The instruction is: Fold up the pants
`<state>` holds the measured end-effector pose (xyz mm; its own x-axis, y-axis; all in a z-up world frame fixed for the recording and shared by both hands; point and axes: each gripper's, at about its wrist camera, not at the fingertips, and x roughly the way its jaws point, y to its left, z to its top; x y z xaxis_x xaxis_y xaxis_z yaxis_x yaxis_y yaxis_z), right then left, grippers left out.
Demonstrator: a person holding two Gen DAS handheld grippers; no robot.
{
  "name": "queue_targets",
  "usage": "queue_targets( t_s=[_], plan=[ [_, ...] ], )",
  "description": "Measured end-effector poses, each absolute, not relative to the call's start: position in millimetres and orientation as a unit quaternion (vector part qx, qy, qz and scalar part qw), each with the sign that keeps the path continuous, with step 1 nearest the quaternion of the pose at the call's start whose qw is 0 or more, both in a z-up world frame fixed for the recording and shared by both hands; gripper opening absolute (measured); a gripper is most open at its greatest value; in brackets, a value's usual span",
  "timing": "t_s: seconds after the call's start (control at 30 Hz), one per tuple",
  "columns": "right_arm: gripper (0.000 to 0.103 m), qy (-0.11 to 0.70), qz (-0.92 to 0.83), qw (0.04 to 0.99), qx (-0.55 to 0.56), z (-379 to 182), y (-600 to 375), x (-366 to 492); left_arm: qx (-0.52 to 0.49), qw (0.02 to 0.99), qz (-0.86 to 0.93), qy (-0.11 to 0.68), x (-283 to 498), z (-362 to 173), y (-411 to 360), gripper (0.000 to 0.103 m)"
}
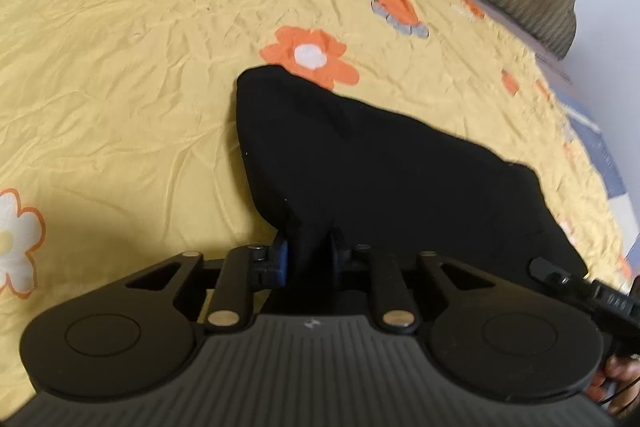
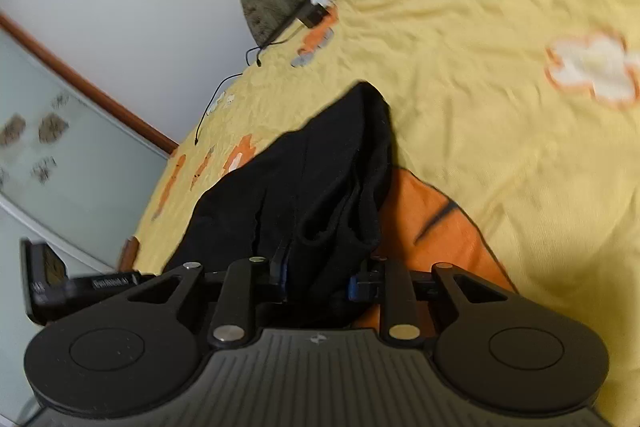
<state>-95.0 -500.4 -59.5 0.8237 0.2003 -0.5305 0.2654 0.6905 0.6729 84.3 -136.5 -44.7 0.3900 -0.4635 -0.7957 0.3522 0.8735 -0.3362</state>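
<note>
Left wrist view: the left claw [image 1: 308, 259] is clamped on the near edge of the black pants [image 1: 380, 171], which lie on the yellow carrot-print bedspread [image 1: 120, 87]. Right wrist view: the right claw [image 2: 320, 281] pinches bunched pants [image 2: 320, 187] fabric above the same bedspread [image 2: 500, 107].

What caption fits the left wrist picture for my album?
Left gripper pinches black pants on a yellow carrot-print bedsheet.
</note>
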Motion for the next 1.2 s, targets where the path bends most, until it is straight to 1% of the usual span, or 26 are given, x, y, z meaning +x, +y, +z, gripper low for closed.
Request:
queue_targets(
  t_s=[0.13, 0.23, 0.33, 0.5, 0.57, 0.67, 0.7, 0.73, 0.77, 0.8, 0.83, 0.87, 0.9, 0.97, 1.03, 1.07, 1.1, 1.13, 1.2],
  plan=[
    [0.023, 0.293, -0.032, 0.895, 0.334, -39, -491, -85, -0.049, 0.844, -0.245, 0.474, 85, -35, -140, 0.016],
    [0.023, 0.280, -0.023, 0.906, 0.315, -23, -486, -80, -0.046, 0.862, -0.240, 0.444, 80, -18, -139, 0.016],
    [0.023, 0.278, -0.008, 0.912, 0.302, -12, -472, -73, -0.050, 0.880, -0.228, 0.414, 79, -2, -125, 0.012],
    [0.023, 0.269, 0.019, 0.910, 0.314, -7, -451, -62, -0.048, 0.875, -0.205, 0.436, 93, -2, -98, 0.012],
    [0.023, 0.265, 0.039, 0.908, 0.323, -5, -446, -57, -0.037, 0.879, -0.196, 0.433, 89, -2, -88, 0.012],
    [0.024, 0.293, 0.032, 0.900, 0.322, -14, -434, -49, -0.008, 0.879, -0.194, 0.436, 85, -8, -81, 0.014],
    [0.028, 0.310, 0.018, 0.895, 0.319, -20, -431, -47, 0.002, 0.874, -0.195, 0.445, 85, -14, -82, 0.018],
    [0.029, 0.331, -0.001, 0.891, 0.310, -27, -430, -45, 0.021, 0.869, -0.196, 0.453, 85, -21, -84, 0.022],
    [0.031, 0.351, -0.015, 0.889, 0.295, -32, -427, -46, 0.038, 0.871, -0.190, 0.452, 84, -25, -86, 0.029],
    [0.036, 0.359, -0.023, 0.889, 0.283, -33, -426, -49, 0.056, 0.877, -0.180, 0.442, 81, -25, -86, 0.037],
    [0.037, 0.360, -0.028, 0.892, 0.272, -31, -424, -56, 0.078, 0.887, -0.166, 0.423, 76, -21, -85, 0.044],
    [0.040, 0.356, -0.035, 0.898, 0.258, -25, -424, -64, 0.093, 0.896, -0.158, 0.404, 71, -17, -83, 0.061],
    [0.044, 0.348, -0.046, 0.905, 0.241, -18, -425, -72, 0.105, 0.906, -0.149, 0.383, 68, -10, -81, 0.075],
    [0.044, 0.319, -0.106, 0.925, 0.175, 4, -419, -85, 0.111, 0.919, -0.144, 0.350, 64, 6, -78, 0.083],
    [0.046, 0.289, -0.160, 0.942, 0.060, 25, -400, -80, 0.101, 0.921, -0.165, 0.338, 68, 19, -85, 0.087],
    [0.046, 0.272, -0.164, 0.948, 0.015, 33, -390, -72, 0.100, 0.919, -0.174, 0.340, 72, 22, -92, 0.093],
    [0.046, 0.267, -0.144, 0.953, 0.003, 37, -385, -60, 0.101, 0.914, -0.186, 0.346, 77, 22, -102, 0.094],
    [0.046, 0.270, -0.110, 0.956, 0.019, 39, -384, -48, 0.103, 0.911, -0.187, 0.353, 83, 18, -113, 0.093],
    [0.045, 0.295, -0.029, 0.947, 0.121, 27, -396, -15, 0.112, 0.906, -0.170, 0.372, 96, 5, -132, 0.089]
  ],
)
